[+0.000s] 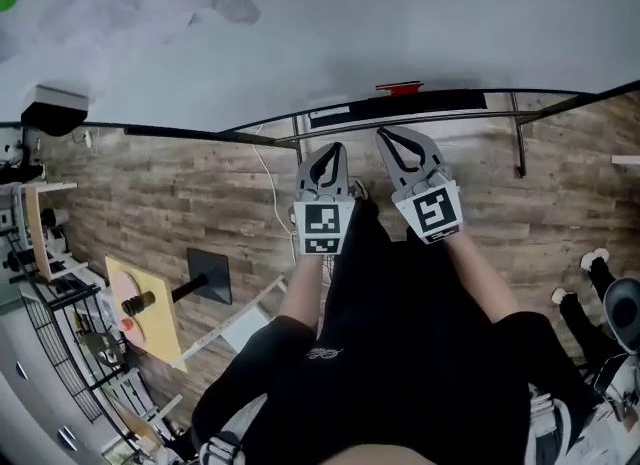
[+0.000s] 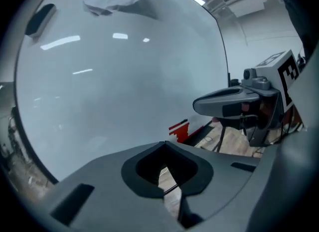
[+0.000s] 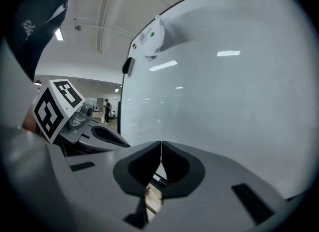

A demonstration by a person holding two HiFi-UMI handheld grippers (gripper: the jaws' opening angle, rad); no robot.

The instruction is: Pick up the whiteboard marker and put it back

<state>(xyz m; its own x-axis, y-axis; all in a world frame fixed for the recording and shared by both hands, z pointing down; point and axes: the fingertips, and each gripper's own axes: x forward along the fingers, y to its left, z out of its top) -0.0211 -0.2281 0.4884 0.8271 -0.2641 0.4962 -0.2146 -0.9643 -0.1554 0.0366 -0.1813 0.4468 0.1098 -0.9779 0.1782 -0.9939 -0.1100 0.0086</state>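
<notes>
Whiteboard (image 1: 430, 23) fills the background; what seems a red marker (image 1: 398, 87) lies on its bottom ledge (image 1: 450, 103). Left tongs (image 1: 334, 150) and right tongs (image 1: 386, 135) are both pinched together, empty. Shirt logo (image 1: 322, 353) unreadable.

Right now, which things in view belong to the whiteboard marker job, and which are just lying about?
For the job:
- whiteboard
- its tray
- red item on the tray, possibly the marker, too small to tell
- left gripper and right gripper, both shut and empty

Lying about:
- yellow board
- wire rack
- black square plate on the floor
</notes>
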